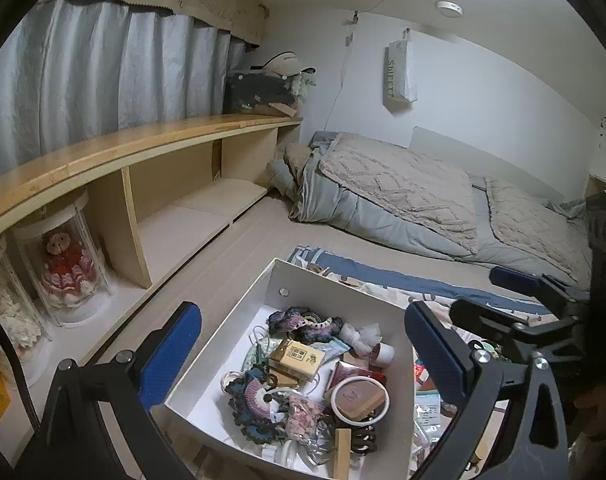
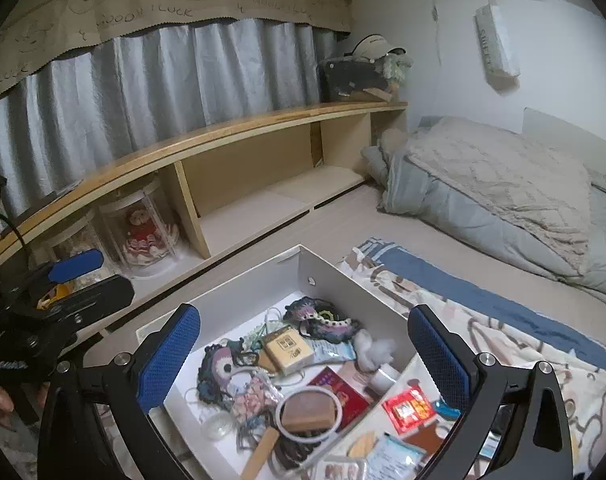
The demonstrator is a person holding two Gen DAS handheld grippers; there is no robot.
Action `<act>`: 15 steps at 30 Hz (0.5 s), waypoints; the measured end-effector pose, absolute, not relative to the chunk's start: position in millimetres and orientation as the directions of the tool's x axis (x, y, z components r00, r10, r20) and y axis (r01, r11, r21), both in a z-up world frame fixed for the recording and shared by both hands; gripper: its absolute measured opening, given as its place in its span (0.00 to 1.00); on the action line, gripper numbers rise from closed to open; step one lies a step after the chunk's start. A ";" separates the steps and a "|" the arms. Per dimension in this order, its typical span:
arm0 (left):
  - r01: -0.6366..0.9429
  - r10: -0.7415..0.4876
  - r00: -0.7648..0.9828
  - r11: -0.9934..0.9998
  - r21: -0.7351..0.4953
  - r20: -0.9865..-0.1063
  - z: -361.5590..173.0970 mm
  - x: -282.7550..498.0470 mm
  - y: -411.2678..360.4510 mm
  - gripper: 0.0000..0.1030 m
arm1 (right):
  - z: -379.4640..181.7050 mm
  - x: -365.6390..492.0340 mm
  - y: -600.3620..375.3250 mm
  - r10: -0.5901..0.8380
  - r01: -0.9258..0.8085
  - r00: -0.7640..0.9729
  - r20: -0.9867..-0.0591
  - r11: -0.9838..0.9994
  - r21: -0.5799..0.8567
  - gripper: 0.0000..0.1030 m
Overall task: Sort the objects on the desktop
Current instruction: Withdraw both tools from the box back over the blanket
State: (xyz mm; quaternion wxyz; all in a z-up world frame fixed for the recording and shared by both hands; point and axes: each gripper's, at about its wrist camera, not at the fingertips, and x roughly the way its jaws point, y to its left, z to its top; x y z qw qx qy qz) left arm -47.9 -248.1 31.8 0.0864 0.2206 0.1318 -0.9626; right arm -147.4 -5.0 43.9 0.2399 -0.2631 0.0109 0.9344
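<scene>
A white box [image 1: 223, 376] on the bed holds a jumble: crochet pieces [image 1: 255, 400], a yellow carton [image 1: 297, 358], a white ring [image 1: 359, 400] and a red packet [image 2: 345, 394]. More packets [image 2: 409, 404] lie just beside it on the patterned sheet [image 2: 503, 328]. Both the left hand-held gripper [image 1: 303, 348] and the right hand-held gripper [image 2: 303, 348] hang above it, jaws wide apart, holding nothing.

From my feed I see a small white-walled room [image 1: 483, 92] with a grey pleated curtain [image 1: 103, 76] under a beige valance [image 2: 163, 4] scrawled with faces and "good luck". Below it runs a long wooden shelf unit [image 1: 143, 140] with open cubbies; 2 clear cylinders hold dolls [image 1: 65, 264] at its near end. A bed [image 1: 403, 196] with grey and beige quilts lies against the far wall, a round ceiling lamp [image 1: 449, 9] above. A patterned blanket [image 2: 503, 320] covers the beige floor [image 1: 263, 240].
</scene>
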 end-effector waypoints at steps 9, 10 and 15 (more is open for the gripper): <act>0.166 -0.078 -0.905 -0.970 -0.180 -0.418 47.7 -29.0 -210.4 0.99 | 56.2 -99.5 -18.4 0.467 -0.477 -0.745 -0.477 -0.872 -0.109 1.00; 0.162 -0.075 -0.904 -0.971 -0.175 -0.421 48.6 -27.4 -206.0 0.99 | 56.7 -94.2 -19.5 0.472 -0.481 -0.744 -0.474 -0.870 -0.110 1.00; 0.128 -0.049 -0.903 -0.979 -0.158 -0.427 51.8 -20.0 -186.2 0.99 | 59.5 -66.9 -22.7 0.497 -0.509 -0.733 -0.464 -0.854 -0.112 1.00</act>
